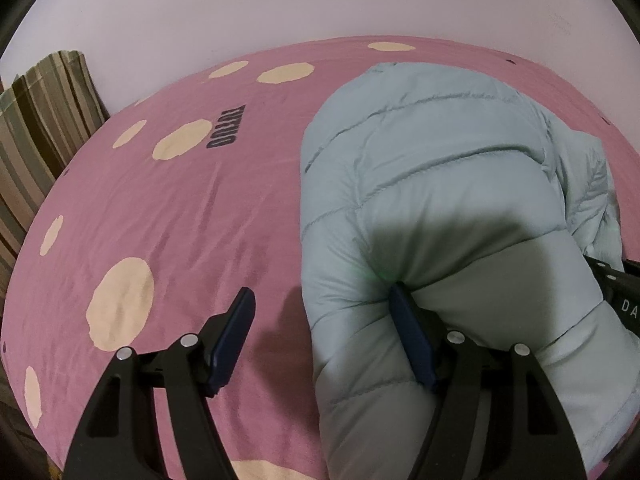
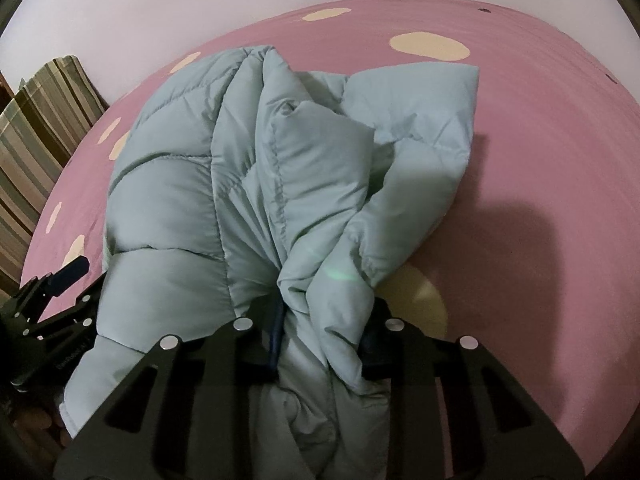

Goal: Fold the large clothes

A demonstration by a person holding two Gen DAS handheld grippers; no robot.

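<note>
A striped curtain (image 1: 44, 120) hangs at the far left beside the pink spotted bedsheet (image 1: 160, 208), where the left gripper (image 1: 320, 328) stands with its jaws apart, one finger pressing into the edge of the pale blue puffer jacket (image 1: 432, 168). The jacket lies bunched on the sheet. Further right, the right gripper (image 2: 324, 336) is clamped on a gathered fold of it.

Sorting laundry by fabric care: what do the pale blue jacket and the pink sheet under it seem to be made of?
Puffer jacket: probably thin nylon or polyester shell over padding; smooth with a faint sheen, stitched into puffy quilted channels.
Bed sheet: likely cotton or brushed microfibre; matte, softly wrinkled, printed with cream dots.
</note>
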